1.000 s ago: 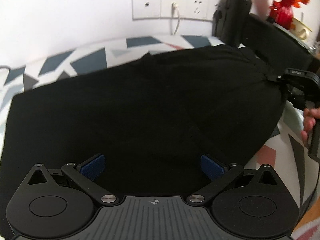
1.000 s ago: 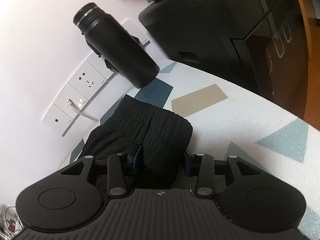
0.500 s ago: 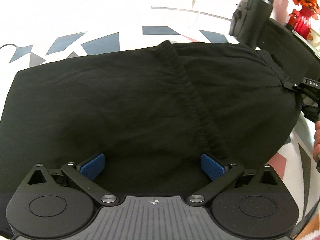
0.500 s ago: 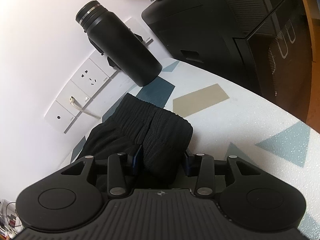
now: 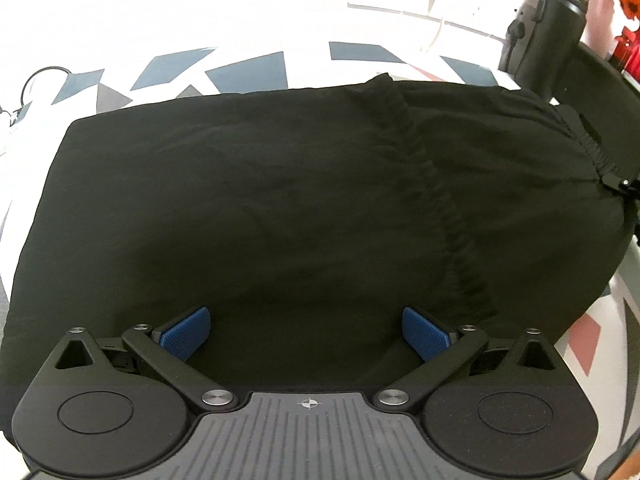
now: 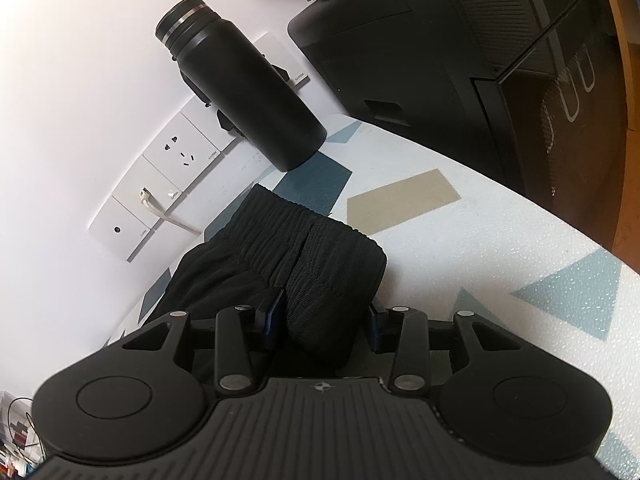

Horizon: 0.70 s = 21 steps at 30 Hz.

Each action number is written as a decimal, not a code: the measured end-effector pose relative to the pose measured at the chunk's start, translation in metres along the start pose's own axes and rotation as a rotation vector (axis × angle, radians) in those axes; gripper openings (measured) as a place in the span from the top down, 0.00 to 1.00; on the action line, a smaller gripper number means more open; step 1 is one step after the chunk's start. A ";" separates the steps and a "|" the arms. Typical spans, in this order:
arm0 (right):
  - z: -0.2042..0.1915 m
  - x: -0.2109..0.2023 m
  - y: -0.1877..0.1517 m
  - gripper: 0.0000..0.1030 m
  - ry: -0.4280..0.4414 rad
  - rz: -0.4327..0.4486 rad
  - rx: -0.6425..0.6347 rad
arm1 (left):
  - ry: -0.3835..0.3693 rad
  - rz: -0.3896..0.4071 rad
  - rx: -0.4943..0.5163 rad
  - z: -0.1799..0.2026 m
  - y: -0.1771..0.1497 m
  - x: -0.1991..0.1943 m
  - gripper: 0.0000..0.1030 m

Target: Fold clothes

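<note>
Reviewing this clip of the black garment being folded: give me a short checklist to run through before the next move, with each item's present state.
1. Right gripper closed on the ribbed waistband: ok, bunched fabric fills the gap between the pads.
2. Left gripper free to grasp: ok, jaws wide apart, blue pads bare.
3. Left gripper touching the black garment: cannot tell, the cloth lies under it.
4. Garment spread flat on the patterned tabletop: ok, only light wrinkles.
5. Black bottle clear of the cloth: ok from the right wrist view, standing apart behind the waistband.
</note>
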State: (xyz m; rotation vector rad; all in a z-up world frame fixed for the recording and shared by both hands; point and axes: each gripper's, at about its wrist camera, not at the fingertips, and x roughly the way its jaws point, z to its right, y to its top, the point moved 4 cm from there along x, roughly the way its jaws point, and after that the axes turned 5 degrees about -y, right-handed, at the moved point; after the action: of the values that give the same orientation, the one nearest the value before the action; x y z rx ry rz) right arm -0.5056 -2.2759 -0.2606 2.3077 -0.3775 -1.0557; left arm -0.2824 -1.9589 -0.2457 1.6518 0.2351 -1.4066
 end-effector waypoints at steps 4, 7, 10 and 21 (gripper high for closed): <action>-0.005 0.000 -0.001 0.60 -0.019 0.001 -0.049 | 0.007 -0.004 0.002 0.001 0.000 0.000 0.01; -0.004 -0.001 -0.001 0.62 -0.017 0.003 -0.044 | 0.010 -0.008 0.009 0.002 -0.001 -0.001 0.01; -0.012 -0.009 0.000 0.69 -0.020 0.043 -0.083 | 0.010 -0.011 0.016 0.002 -0.001 0.000 0.01; -0.080 -0.062 0.001 0.76 0.003 0.215 -0.226 | -0.024 -0.055 0.145 0.008 0.014 0.006 0.01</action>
State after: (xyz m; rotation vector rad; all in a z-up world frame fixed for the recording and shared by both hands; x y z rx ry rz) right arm -0.4850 -2.2167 -0.1804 2.0187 -0.4681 -0.9368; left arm -0.2768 -1.9744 -0.2433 1.7572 0.1696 -1.5144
